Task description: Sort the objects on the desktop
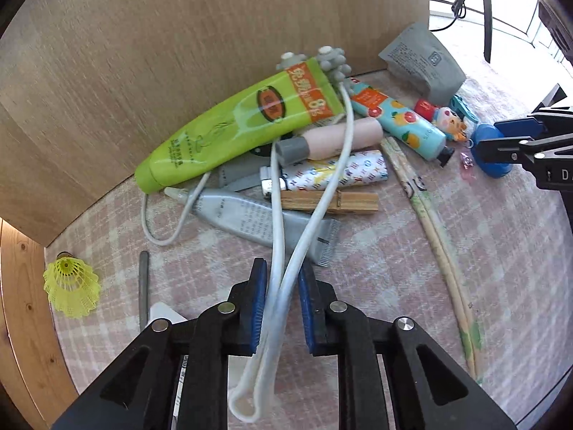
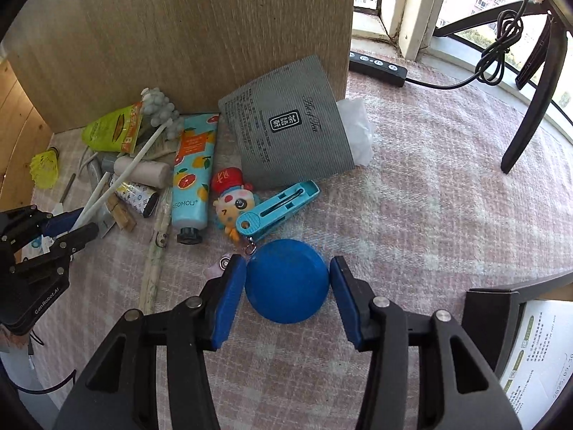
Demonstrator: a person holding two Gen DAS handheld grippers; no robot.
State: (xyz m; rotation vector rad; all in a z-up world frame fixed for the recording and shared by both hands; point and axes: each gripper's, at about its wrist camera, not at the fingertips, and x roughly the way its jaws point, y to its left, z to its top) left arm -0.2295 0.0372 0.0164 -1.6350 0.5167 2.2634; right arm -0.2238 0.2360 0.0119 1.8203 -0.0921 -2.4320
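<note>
I am holding my left claw (image 1: pixel 283 279) steeply down over the table (image 1: pixel 394 268), which is covered in a pink checked cloth, and its blue pads are closing in on the two white stems of a massager (image 1: pixel 311 193). The stems are running up between the pads, which look pressed close on them, though I cannot tell for sure that both are biting. The massager's grey knobbed heads are lying far up on the heap, on the end of a green tube (image 1: pixel 232 125) that is leaning on a wooden board (image 1: pixel 215 36). Under the stems are lying a grey tube (image 1: pixel 250 218), a wooden clothespin (image 1: pixel 336 202) and a patterned lighter (image 1: pixel 333 173). A pair of chopsticks (image 1: pixel 429 215) is stretching off to the right, and a yellow shuttlecock (image 1: pixel 70 286) is sitting at the left.

My right claw (image 2: pixel 288 268) is standing wide, one pad on each side of a blue round disc (image 2: pixel 286 281) lying flat on the cloth. The left pad is just touching its rim and the right one is a sliver off, so it is not gripping. Just beyond the disc are lying a blue nail clipper (image 2: pixel 277 209) and a doll keychain (image 2: pixel 231 200), then a fruit-printed tube (image 2: pixel 191 172) and a grey tea packet (image 2: pixel 290 136).
</note>
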